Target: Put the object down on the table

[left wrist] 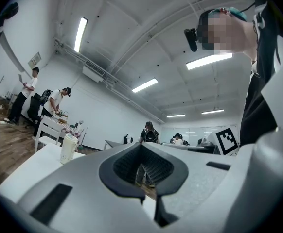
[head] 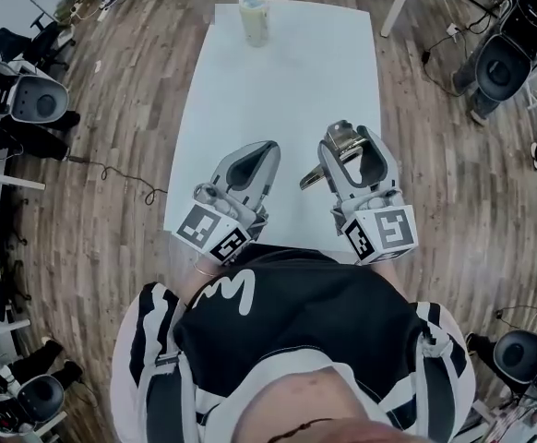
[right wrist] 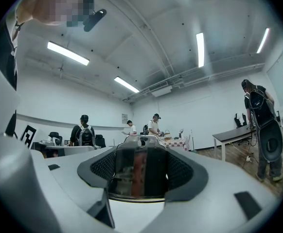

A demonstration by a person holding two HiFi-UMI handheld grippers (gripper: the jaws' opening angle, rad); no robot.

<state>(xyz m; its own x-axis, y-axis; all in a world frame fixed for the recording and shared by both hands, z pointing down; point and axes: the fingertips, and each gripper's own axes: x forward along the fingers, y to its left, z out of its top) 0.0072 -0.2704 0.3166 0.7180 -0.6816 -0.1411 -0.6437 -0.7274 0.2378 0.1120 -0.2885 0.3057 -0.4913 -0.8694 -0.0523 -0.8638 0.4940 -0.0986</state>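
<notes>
the white table (head: 287, 81) carries little. over its near edge the right claw (head: 352, 146) is clamped on a shiny metal object (head: 340, 135), which seems to be held clear of the top, and the left claw (head: 255, 160) is closed on nothing. a lidded cup (head: 254, 18) stands at the far edge. the metal looks stiff, light and slick, so it is best gripped across its body.

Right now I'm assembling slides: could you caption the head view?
Right hand-held gripper holds a shiny metal object over the white table; left hand-held gripper shut, empty.
</notes>
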